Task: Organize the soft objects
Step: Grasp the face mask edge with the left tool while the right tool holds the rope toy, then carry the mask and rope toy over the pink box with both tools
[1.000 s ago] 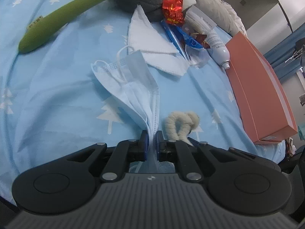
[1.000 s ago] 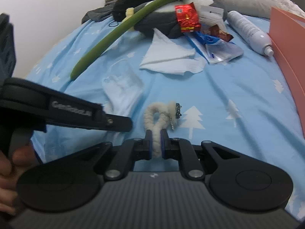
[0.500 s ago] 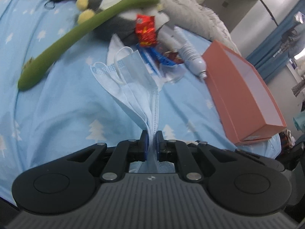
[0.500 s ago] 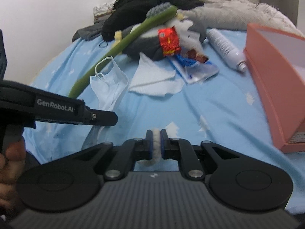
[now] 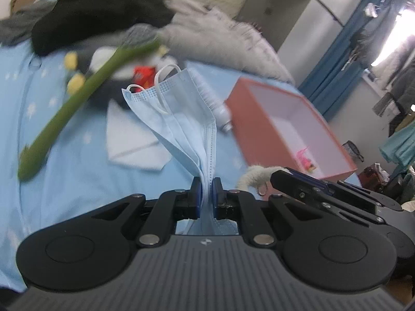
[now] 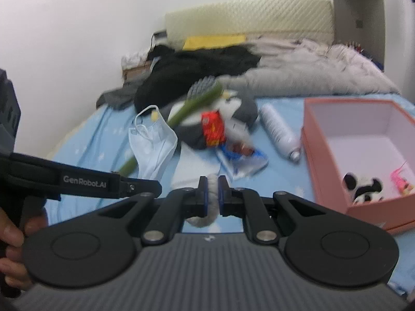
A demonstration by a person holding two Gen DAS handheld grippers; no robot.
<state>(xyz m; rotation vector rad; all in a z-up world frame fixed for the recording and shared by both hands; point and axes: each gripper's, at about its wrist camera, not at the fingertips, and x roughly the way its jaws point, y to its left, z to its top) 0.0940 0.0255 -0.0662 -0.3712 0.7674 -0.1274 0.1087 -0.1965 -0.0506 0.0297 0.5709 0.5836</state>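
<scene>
A bed (image 6: 280, 178) spread with a light blue sheet printed with small white trees is seen. Near its right edge an open salmon-pink cardboard box (image 6: 326, 165), square and white inside, is set. A long green soft stick (image 5: 77, 103) is laid across the far left part. A pleated pale blue face mask (image 5: 181, 119), thin and limp, is pinched by its lower corner between the closed jaws of the left gripper (image 5: 206, 194). A fuzzy cream cord loop (image 6: 212, 194) is clamped between the pressed jaws of the right gripper (image 6: 212, 191).
</scene>
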